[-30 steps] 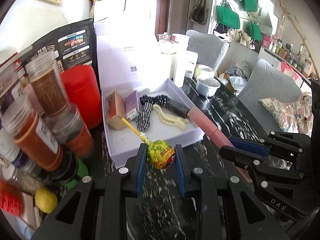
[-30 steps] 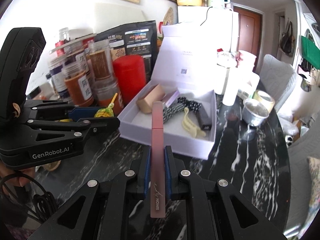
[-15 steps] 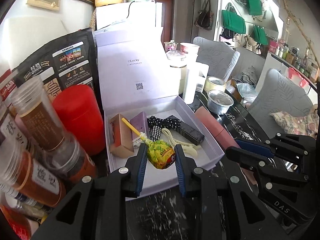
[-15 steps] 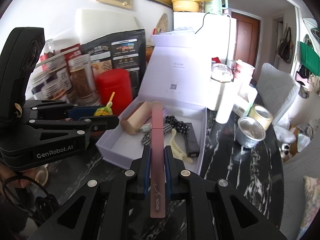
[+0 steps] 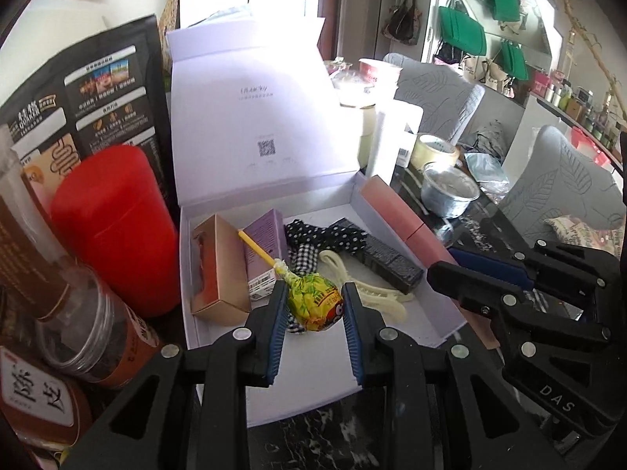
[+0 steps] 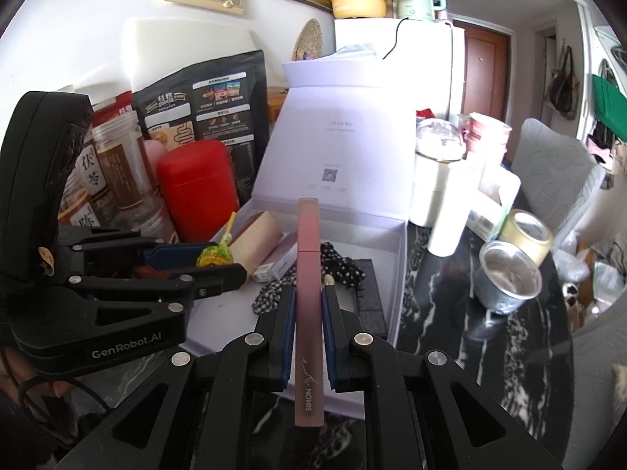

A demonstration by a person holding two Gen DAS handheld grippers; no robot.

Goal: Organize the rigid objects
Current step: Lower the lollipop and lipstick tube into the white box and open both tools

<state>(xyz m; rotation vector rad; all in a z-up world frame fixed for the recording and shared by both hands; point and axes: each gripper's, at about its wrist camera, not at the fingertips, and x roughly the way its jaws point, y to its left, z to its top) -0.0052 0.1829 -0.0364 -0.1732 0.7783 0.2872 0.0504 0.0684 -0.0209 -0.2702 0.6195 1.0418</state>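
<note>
jaws of the left gripper (image 5: 313,313) pinch a lollipop (image 5: 313,305) by its yellow-green wrapped head, its yellow stick slanting up and away to the left. in the left wrist view it hangs over the open white box (image 5: 325,368), above a checked bow (image 5: 303,260), with a tan carton (image 5: 219,270) and a purple carton (image 5: 264,246) lying just to the left and a cream hair clip (image 5: 372,291) and a black bar (image 5: 392,262) to the right. a red canister (image 5: 113,231) stands beside the box on the left. the right gripper (image 5: 490,274) reaches in from the right.

in the right wrist view the right gripper's (image 6: 308,313) jaws are pressed onto a long pink tube (image 6: 308,274), which points straight ahead over the near edge of the box (image 6: 395,274). the left gripper (image 6: 203,262) holds the lollipop (image 6: 213,254) over the box's left side. a metal cup (image 6: 509,278) and a tape roll (image 6: 527,235) sit on the dark marbled bench (image 6: 443,305).
</note>
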